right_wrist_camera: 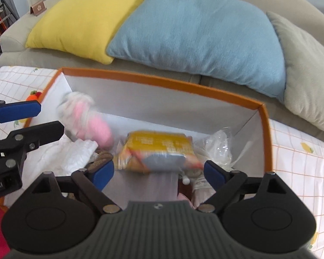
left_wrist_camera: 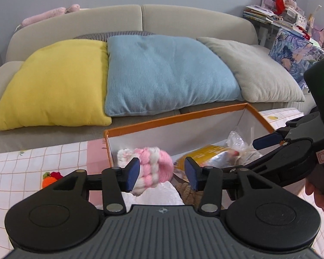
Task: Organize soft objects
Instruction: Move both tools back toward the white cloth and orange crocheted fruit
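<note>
An orange-rimmed box with white walls stands on a checked cloth in front of a sofa. My left gripper hangs open over its left end. A pink and white knitted piece lies against the left pad only, and it is blurred in the right wrist view. My right gripper is open wide over the middle of the box. Between and just beyond its pads is a blurred yellow packet, touching neither pad. White cloth and a clear plastic bag lie inside the box.
Yellow, blue and grey cushions lean on the sofa behind the box. A small orange knitted toy lies on the cloth left of the box. A cluttered shelf stands at the far right.
</note>
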`<state>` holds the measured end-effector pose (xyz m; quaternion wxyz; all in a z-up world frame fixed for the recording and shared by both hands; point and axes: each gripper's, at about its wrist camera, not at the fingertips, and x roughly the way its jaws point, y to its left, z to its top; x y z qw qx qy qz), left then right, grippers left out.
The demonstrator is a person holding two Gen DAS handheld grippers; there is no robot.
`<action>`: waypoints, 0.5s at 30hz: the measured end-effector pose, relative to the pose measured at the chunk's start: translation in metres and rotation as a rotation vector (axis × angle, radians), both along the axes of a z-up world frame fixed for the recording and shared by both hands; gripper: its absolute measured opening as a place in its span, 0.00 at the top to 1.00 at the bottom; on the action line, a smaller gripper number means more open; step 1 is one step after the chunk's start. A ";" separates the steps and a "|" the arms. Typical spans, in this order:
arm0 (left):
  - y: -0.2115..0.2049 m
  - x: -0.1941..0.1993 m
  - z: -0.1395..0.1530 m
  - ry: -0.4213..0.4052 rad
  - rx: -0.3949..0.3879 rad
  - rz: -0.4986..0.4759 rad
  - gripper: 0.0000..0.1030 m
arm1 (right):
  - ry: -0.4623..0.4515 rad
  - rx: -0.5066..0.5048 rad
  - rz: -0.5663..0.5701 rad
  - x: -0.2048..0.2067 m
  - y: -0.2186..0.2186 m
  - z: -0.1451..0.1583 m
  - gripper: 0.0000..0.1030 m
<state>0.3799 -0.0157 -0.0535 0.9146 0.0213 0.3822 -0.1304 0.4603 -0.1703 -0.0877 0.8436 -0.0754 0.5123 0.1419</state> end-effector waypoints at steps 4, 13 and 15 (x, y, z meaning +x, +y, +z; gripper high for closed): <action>0.001 -0.030 0.022 -0.055 -0.003 -0.043 0.47 | -0.040 0.023 0.005 -0.024 -0.003 0.021 0.13; 0.005 -0.142 0.063 -0.191 0.021 -0.112 0.41 | -0.162 0.075 -0.001 -0.135 -0.010 0.056 0.12; 0.007 -0.165 0.064 -0.176 0.011 -0.103 0.41 | -0.175 0.097 -0.012 -0.163 -0.011 0.056 0.12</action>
